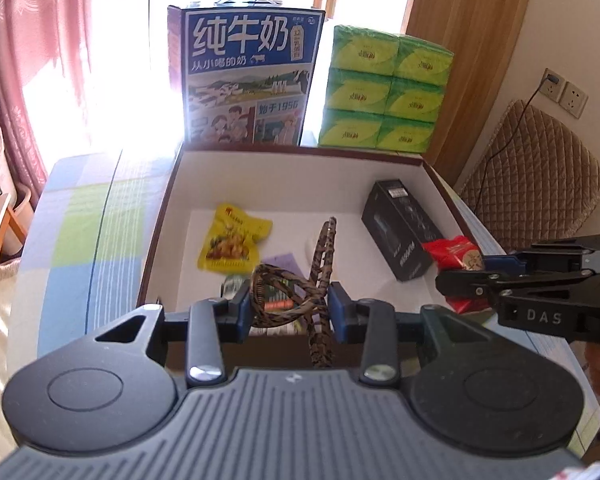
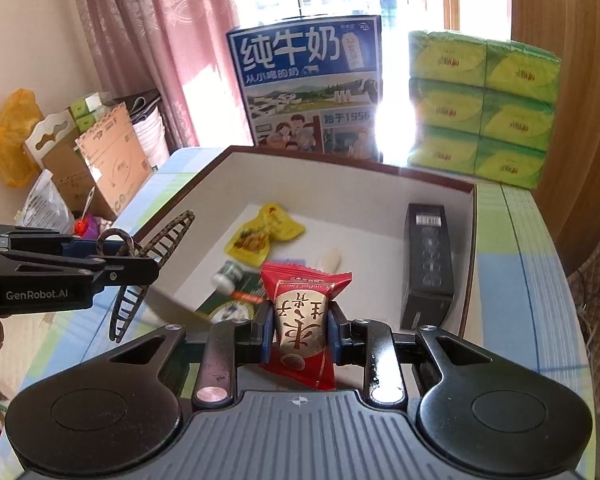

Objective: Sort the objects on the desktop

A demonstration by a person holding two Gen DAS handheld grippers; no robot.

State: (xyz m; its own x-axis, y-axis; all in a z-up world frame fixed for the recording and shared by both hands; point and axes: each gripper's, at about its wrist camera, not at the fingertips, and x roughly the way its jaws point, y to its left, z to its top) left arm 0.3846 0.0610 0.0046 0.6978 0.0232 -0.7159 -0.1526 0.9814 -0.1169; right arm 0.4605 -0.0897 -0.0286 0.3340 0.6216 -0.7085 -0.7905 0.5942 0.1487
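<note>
A: Looking along the left gripper (image 1: 288, 306) first: what sits between its blue pads?

B: A leopard-print hair clip (image 1: 300, 280). The pads are closed on it from both sides, one loop of the clip just ahead of the fingertips, one prong rising up and another hanging below the jaws. It is held above the near edge of the open box (image 1: 440, 176).

A: And inside that box?

B: A yellow snack pouch (image 1: 232, 244) toward the left, a black carton (image 1: 400, 236) lying by the right wall, and a purple item and a small bottle partly hidden behind the clip. The right gripper (image 1: 460, 276) comes in from the right edge with something red in it.

A: Now the right wrist view.

B: The right gripper (image 2: 298, 330) is clamped on a red snack packet (image 2: 304, 320), standing upright between the pads, its crimped top above the fingertips and its bottom below them, over the box's near wall (image 2: 172, 288). The left gripper (image 2: 140, 256) shows at the left edge, hair clip (image 2: 156, 240) pinched in it, beside the box's left wall. Behind the box stand a blue milk carton (image 2: 308, 84) and stacked green tissue packs (image 2: 480, 108).
</note>
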